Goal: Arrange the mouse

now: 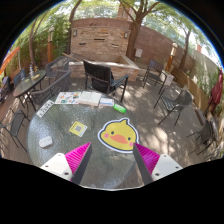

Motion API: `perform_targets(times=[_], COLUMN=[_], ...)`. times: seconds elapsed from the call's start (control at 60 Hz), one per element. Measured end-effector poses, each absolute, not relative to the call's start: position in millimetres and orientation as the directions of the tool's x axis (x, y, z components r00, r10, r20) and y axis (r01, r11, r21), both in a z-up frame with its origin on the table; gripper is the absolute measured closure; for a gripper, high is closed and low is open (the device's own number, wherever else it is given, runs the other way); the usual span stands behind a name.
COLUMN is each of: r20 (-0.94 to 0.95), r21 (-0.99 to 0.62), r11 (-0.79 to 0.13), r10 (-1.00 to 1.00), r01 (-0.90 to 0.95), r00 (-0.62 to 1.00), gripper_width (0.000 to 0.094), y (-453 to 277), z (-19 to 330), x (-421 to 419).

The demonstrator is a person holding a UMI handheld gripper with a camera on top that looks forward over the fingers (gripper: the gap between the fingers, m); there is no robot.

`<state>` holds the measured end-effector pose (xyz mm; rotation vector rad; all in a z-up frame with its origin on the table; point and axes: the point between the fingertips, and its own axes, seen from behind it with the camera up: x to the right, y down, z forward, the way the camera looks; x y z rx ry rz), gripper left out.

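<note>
Gripper (110,155) held released, nothing grasped. Duck-shaped mouse pad (119,132) seen just beyond fingers on glass table (60,140); books (78,98) laid farther left.

The table (150,125) shows a smooth, slightly glossy grey top, catching dappled light. On it the duck mat (118,132) looks flat and matt, yellow with an orange beak, like soft rubber or fabric. Far left, the open booklets (80,98) read as printed paper with a faint sheen, and the yellow note (78,128) is plain matt paper. The chairs (104,77) around look like dark metal frames with mesh seats. Beyond them the wall (100,38) is rough red brick. Near us, the gripper (112,158) stands with fingers apart, its pink pads (76,157) looking ribbed and matt, like rubber.
</note>
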<state>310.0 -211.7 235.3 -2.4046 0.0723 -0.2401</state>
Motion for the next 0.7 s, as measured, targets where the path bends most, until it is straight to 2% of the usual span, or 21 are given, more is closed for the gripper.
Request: perform_targets(times=[0.183,0.367,0.517,0.7], r20=[0.165,0.169,0.126,0.011], r21=[-0.660,-0.687,-0.692,-0.719], r11=[-0.752,-0.726,-0.721,-0.692], r10=[-0.158,-0.191,-0.165,-0.097], r01=[-0.011,-0.023,-0.032,-0.059], r00=[0.974,0.967,0.978,0.995], gripper_width=[0.0073,0.0075,0.0080,0.0078], y=[-226,-261,-299,-279], z=[226,195,134,60], x=[308,285,208,80])
